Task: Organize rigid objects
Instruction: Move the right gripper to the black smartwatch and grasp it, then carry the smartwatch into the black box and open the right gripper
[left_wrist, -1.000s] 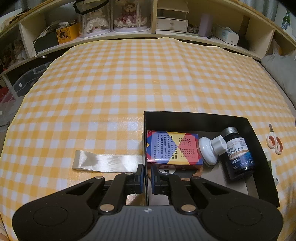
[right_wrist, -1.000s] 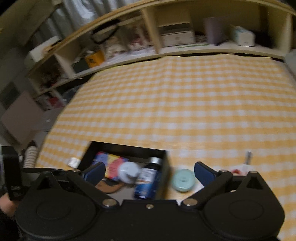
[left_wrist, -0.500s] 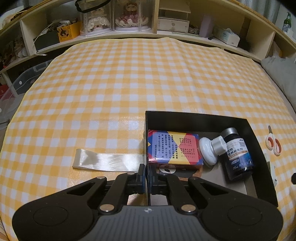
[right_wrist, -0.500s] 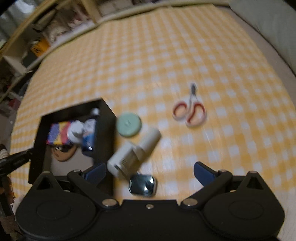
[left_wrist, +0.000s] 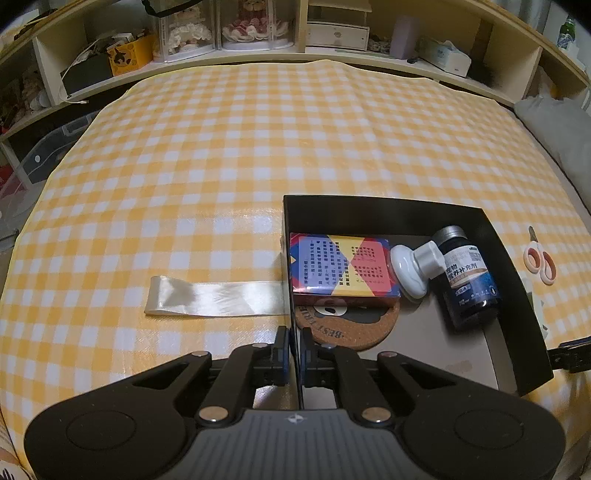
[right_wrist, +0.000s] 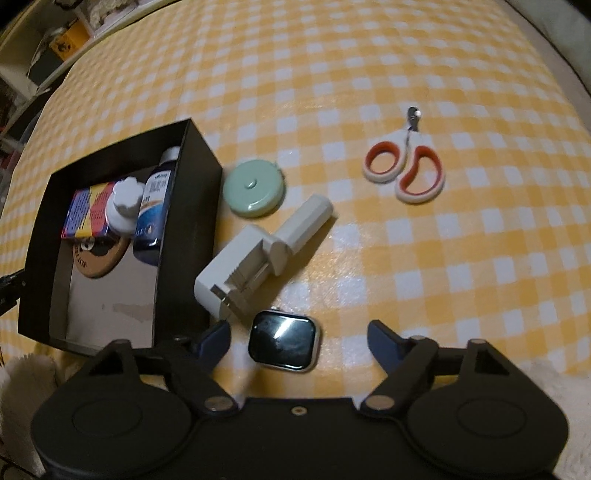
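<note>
A black box (left_wrist: 384, 210) sits on the checked cloth and holds a colourful card box (left_wrist: 341, 264), a white knob (left_wrist: 415, 267), a dark bottle (left_wrist: 467, 280) and a cork coaster (left_wrist: 351, 326). My left gripper (left_wrist: 294, 349) is shut on the box's left wall. My right gripper (right_wrist: 299, 334) is open above a smartwatch face (right_wrist: 282, 339). Beside the black box (right_wrist: 199, 192) lie a white device (right_wrist: 258, 254), a green round tape measure (right_wrist: 255, 188) and red-white scissors (right_wrist: 404, 166).
A satin ribbon (left_wrist: 214, 301) lies flat left of the box. Shelves (left_wrist: 258, 29) with boxes and dolls run along the far edge. A grey cushion (left_wrist: 557, 125) lies at the right. The scissors also show in the left wrist view (left_wrist: 540, 260).
My right gripper has swung down and right, from looking across the table to hovering over the smartwatch face and the white device. My left gripper has stayed on the box wall.
</note>
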